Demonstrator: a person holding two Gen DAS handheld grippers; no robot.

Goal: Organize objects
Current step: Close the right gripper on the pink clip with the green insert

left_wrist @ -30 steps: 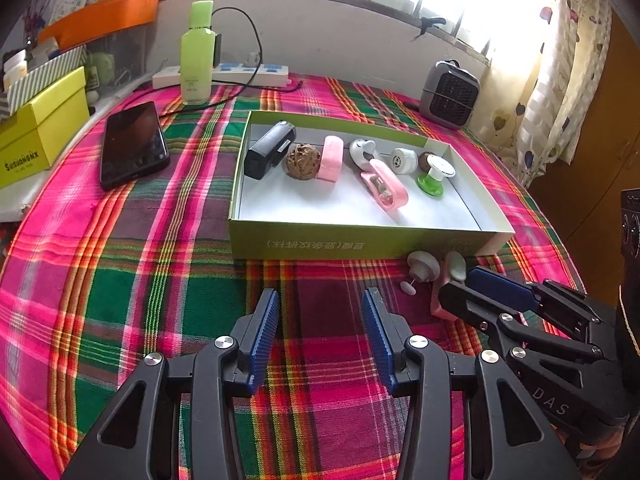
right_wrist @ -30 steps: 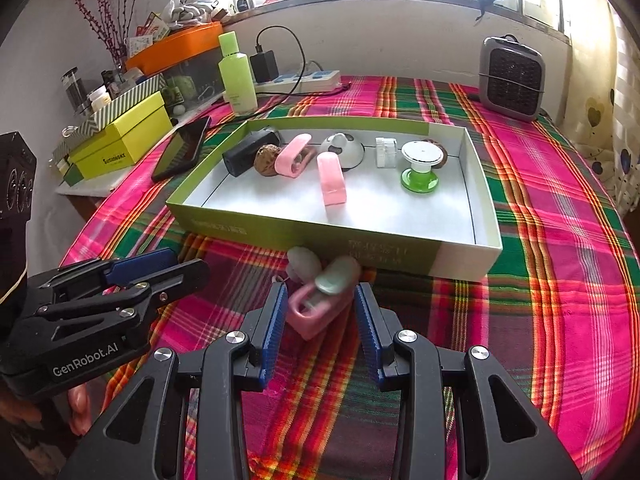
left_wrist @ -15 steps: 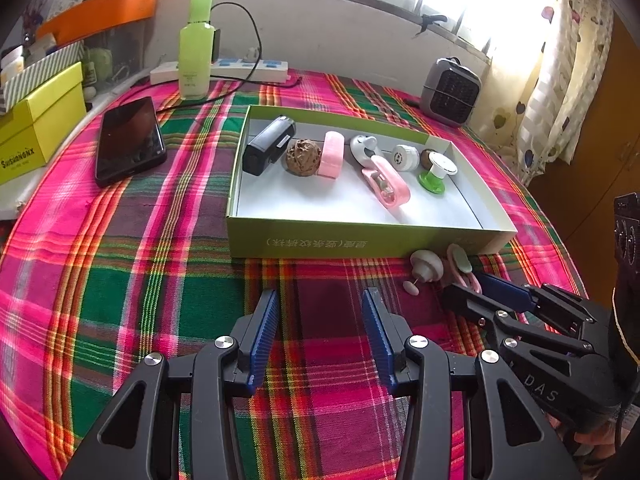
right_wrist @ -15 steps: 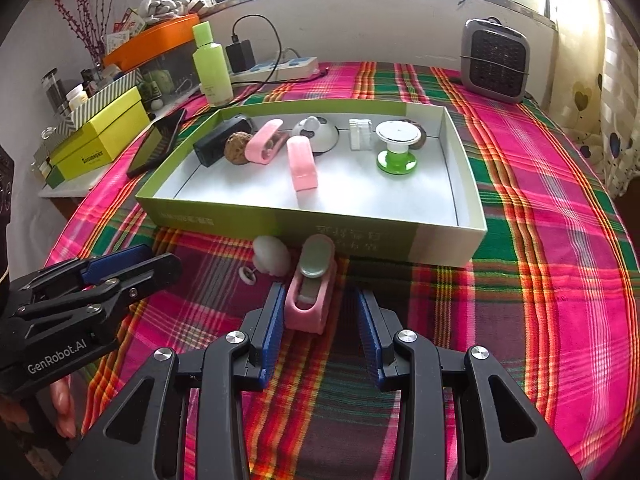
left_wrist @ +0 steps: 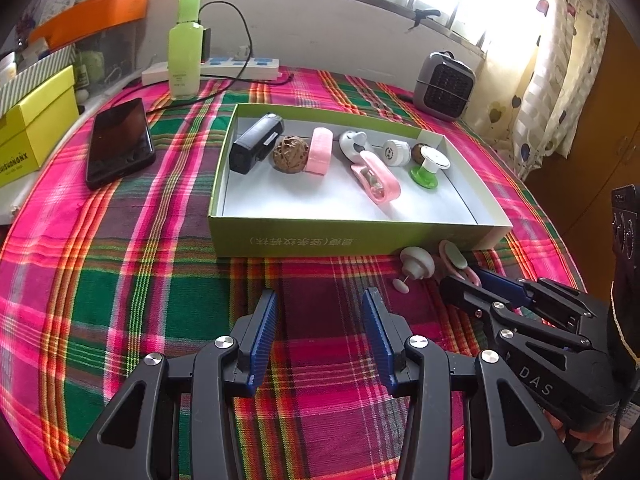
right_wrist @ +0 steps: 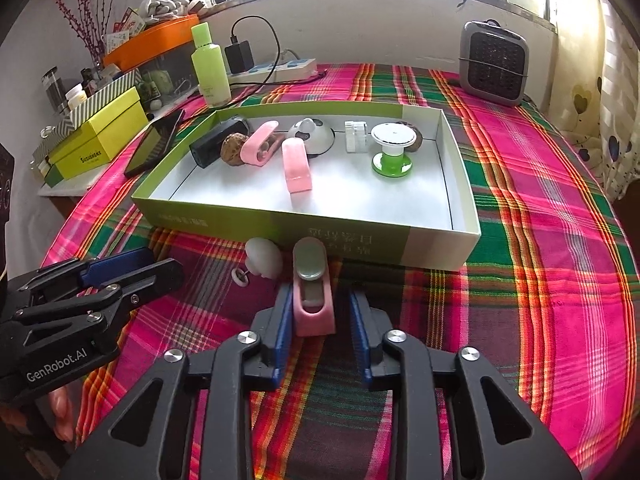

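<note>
While my right claw (right_wrist: 318, 316) points down at the plaid cloth (right_wrist: 520, 280), the pink clip (right_wrist: 313, 300) lies between its two blue pads, its grey-green top end pointing away toward the near wall of the green box (right_wrist: 360, 240). My jaws have just been closing on it: the left pad lies against the clip's left side, but a thin gap shows on the right, so I cannot call it a firm hold. The clip rests on the cloth just in front of the box, not inside it. Just to its left lies a small white knob (right_wrist: 263, 258), close but apart from my pads. Farther left, my left claw (left_wrist: 320, 336) hangs over bare cloth, jaws standing apart with nothing between them. Inside the box, another pink clip (right_wrist: 296, 170) lies near the middle, well beyond my reach.
</note>
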